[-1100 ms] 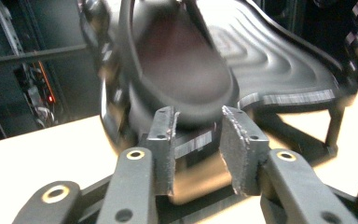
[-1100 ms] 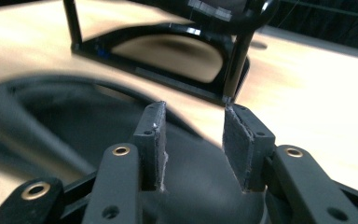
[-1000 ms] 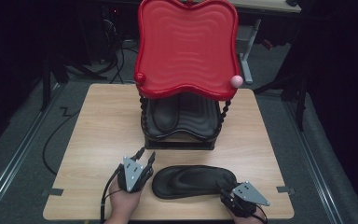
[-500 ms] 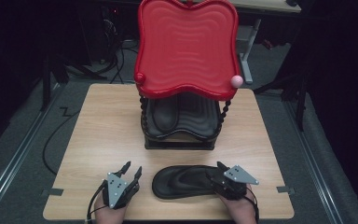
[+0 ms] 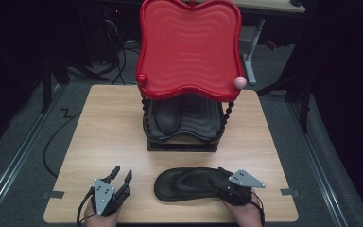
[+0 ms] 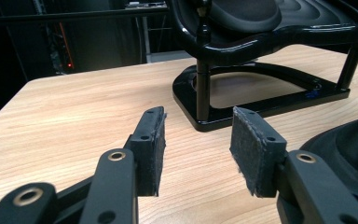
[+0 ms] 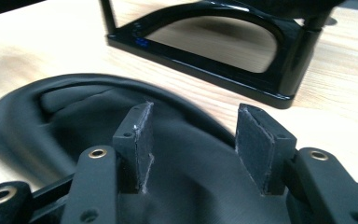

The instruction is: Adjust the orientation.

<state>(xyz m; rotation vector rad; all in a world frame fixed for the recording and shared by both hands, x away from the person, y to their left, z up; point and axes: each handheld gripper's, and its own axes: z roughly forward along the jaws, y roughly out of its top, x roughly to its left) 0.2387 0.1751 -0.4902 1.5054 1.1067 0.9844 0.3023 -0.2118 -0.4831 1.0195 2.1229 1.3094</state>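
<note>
On the tabletop, near edge: one black sandal, lying flat before the black-and-red rack. Right gripper over its heel, fingers just closing, apart, not pressing it. Left gripper beside, fingers open, empty.

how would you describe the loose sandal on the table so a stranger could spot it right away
Find the light wooden table with the tall rack topped by a red wavy plastic tray. In front of the rack, near the table's front edge, lies a black rubber flip-flop sandal, flat on the wood. Its twin rests on the rack's lower shelf instead.
</note>
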